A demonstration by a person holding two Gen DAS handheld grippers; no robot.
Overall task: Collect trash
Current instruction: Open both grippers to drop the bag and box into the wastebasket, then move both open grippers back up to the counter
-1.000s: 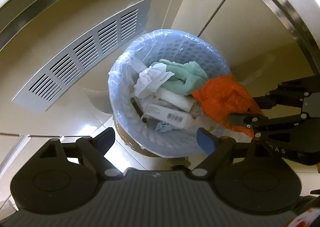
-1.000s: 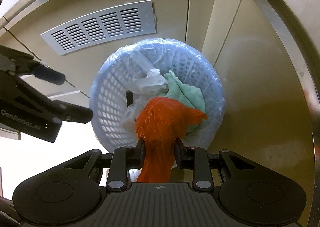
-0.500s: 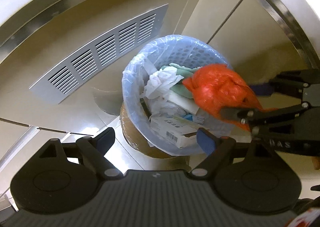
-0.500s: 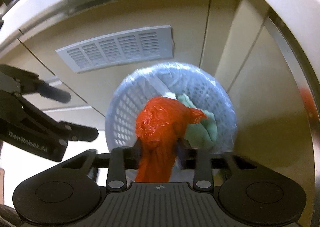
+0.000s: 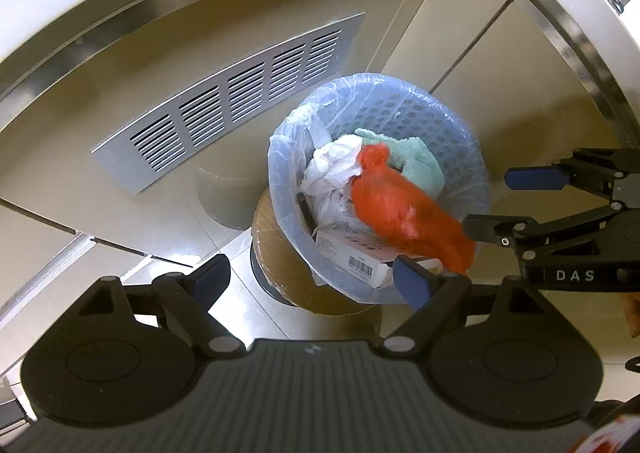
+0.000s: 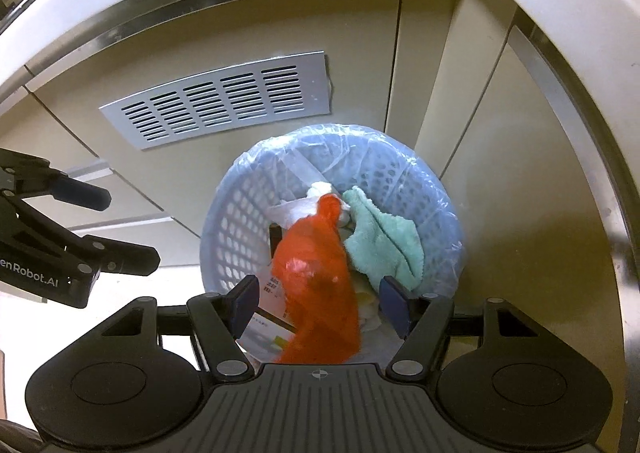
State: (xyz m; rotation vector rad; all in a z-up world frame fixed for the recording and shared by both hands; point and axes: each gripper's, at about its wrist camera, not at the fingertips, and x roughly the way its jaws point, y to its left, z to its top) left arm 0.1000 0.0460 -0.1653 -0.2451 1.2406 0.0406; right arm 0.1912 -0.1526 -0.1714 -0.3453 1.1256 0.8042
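Right gripper (image 6: pixel 316 305) jaws have just been opened, and the orange bag (image 6: pixel 316 285) (blurred, loose) is released over the bin (image 6: pixel 440 189) at six o'clock; left gripper (image 5: pixel 308 277) is held wide and empty, so little is left to do.

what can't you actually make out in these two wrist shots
- Orange bag: motion-blurred in both views; its lower end is hidden behind the right gripper body, whose jaws have just opened.
- Boxes under it: print too small to read.
- Bin bottom: buried by trash.
- Left gripper: open, empty.
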